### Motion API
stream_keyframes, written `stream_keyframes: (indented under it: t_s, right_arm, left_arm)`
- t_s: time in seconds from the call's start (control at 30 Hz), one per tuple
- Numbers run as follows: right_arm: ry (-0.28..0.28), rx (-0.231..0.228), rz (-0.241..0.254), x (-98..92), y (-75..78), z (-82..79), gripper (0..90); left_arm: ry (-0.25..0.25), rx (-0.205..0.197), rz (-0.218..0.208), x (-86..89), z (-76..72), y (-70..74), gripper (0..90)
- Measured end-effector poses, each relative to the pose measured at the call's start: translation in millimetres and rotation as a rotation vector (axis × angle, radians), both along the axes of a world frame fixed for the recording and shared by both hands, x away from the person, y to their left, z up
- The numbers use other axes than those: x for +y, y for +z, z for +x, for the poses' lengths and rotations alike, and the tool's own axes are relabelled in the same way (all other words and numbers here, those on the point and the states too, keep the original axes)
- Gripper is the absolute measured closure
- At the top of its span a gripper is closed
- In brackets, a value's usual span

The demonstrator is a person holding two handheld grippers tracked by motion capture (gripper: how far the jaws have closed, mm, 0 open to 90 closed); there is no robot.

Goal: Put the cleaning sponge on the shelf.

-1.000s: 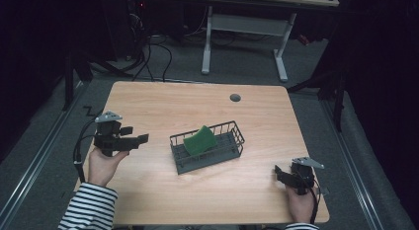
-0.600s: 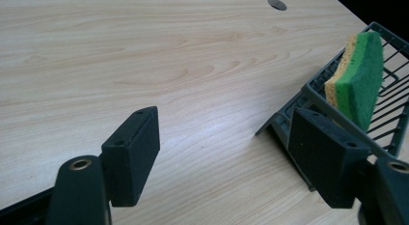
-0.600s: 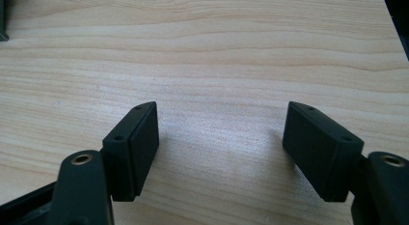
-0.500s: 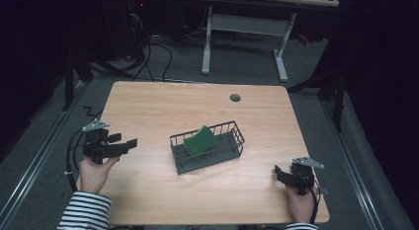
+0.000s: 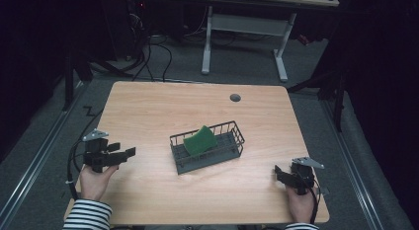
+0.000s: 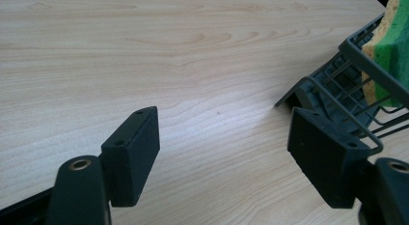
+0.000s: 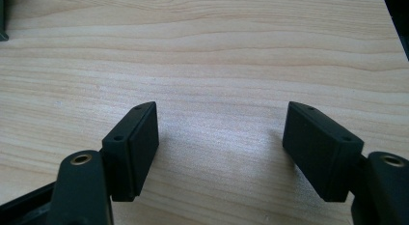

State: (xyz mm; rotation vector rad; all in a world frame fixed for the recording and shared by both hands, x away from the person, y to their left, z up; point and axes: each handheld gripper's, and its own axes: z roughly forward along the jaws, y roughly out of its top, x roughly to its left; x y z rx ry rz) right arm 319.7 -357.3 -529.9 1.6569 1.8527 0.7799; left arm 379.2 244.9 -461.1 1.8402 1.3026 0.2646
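Left gripper (image 5: 129, 152) is sitting wide and empty at the table's (image 5: 148, 106) 8 o'clock, sponge (image 5: 200, 139) is leaning in the central basket (image 5: 210, 158), right gripper (image 5: 277, 172) is idling wide at 4 o'clock; advice: be entering from above the rim.

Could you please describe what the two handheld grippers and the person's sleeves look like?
Both the left gripper and the right gripper are black, each topped by a grey three-cornered plate and trailing a black cable. Their jaws end in flat rectangular black pads on arms with a brass-coloured pivot. The left sleeve is striped black and white.
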Motion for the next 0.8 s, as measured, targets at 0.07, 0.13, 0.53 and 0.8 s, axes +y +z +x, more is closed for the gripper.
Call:
stream_keyframes:
  t_s: [0.07, 0.13, 0.53, 0.8]
  right_arm:
    - [0.001, -0.001, -0.001, -0.1, -0.1, 0.1, 28.6]
    - [0.001, -0.001, -0.001, -0.1, -0.1, 0.1, 28.6]
    - [0.001, -0.001, -0.001, -0.1, -0.1, 0.1, 28.7]
    - [0.001, -0.001, -0.001, -0.1, -0.1, 0.0, 28.6]
  left_arm:
    - [0.001, 0.002, 0.001, -0.5, -0.8, -2.7, 27.6]
    - [-0.002, 0.005, 0.002, -1.4, -1.3, -5.9, 27.6]
    - [-0.012, 0.035, 0.029, -12.8, -2.0, -29.3, 27.5]
    - [0.001, 0.039, 0.039, -18.7, -1.4, -42.9, 27.2]
